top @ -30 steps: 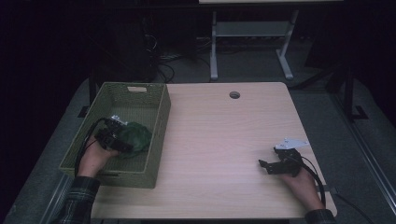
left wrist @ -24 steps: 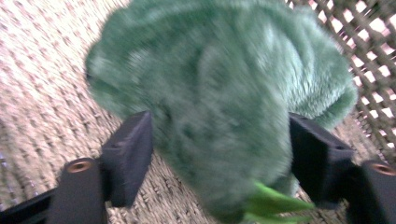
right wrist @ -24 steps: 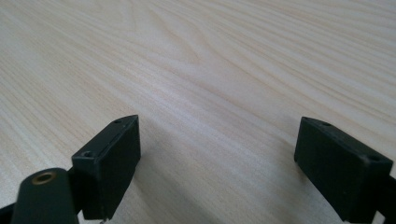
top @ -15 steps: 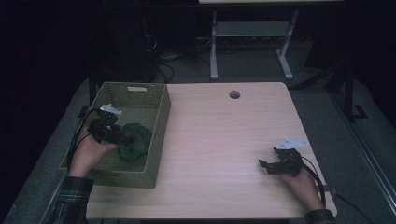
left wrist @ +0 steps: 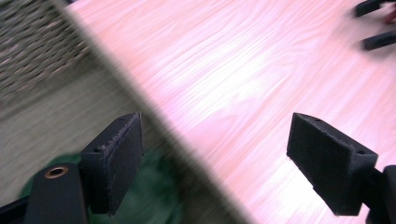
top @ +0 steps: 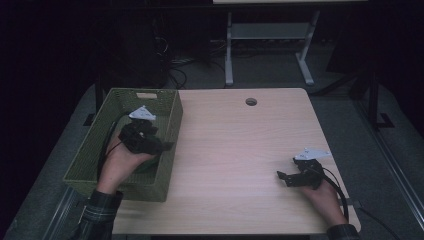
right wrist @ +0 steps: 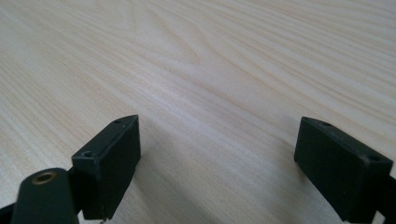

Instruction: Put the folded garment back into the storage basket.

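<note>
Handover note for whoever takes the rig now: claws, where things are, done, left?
Left claw: open, nothing between the jaws, which have just been opening; it is above the green basket near its right wall.
Right claw: open, empty, low over the bare table at the near right.
Green thing: lying inside the basket, below the left claw; too blurred to name.
Done: green thing is in the basket and let go.
Left: probably just bring the left claw out over the table.

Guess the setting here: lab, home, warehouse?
Probably a lab or recording room: a bare wooden table with a cable hole, a dim surround with cables on the floor, and a metal stand behind.
</note>
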The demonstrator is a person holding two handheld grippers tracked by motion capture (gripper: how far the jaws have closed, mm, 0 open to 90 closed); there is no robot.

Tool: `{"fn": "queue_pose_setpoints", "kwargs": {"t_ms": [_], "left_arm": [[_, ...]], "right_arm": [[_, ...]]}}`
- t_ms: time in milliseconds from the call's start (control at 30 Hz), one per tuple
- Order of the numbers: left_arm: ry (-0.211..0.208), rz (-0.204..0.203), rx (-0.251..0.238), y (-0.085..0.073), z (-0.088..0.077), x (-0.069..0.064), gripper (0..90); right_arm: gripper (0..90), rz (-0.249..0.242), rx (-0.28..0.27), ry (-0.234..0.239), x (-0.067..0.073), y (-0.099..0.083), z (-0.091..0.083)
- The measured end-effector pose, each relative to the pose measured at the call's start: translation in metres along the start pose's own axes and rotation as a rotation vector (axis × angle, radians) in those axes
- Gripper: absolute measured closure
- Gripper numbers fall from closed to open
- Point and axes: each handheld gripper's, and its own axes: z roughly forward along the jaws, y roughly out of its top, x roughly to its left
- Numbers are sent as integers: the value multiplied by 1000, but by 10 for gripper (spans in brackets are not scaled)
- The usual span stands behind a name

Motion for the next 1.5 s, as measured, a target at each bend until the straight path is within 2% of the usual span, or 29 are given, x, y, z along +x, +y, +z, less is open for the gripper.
{"fn": "queue_pose_setpoints", "kwargs": {"t_ms": [33,200,333,533,600,633,867,1033,1200,1333,1500], "left_arm": [[0,0,0,0,0,0,180],[-52,43,-9,7,18,-27,180],[-75,79,-8,10,35,-47,180],[-109,117,-8,7,59,-73,176],[-119,133,-1,2,73,-84,175],[-119,133,-1,2,73,-84,175],[-144,155,21,-15,106,-95,174],[-142,147,23,-32,128,-97,174],[-133,139,20,-42,140,-96,175],[-127,134,39,-51,150,-93,175],[-109,146,51,-57,157,-90,175]], "right_arm": [[140,0,0,0,0,0,0],[140,0,0,0,0,0,0],[140,-1,0,0,0,0,0],[140,1,1,-1,0,0,0],[140,1,1,-2,0,0,0],[140,1,1,-2,0,0,0],[140,0,1,-1,0,0,0],[140,0,1,-1,0,0,0],[140,0,1,-1,0,0,0],[140,0,1,-1,0,0,0],[140,0,1,-1,0,0,0]]}}
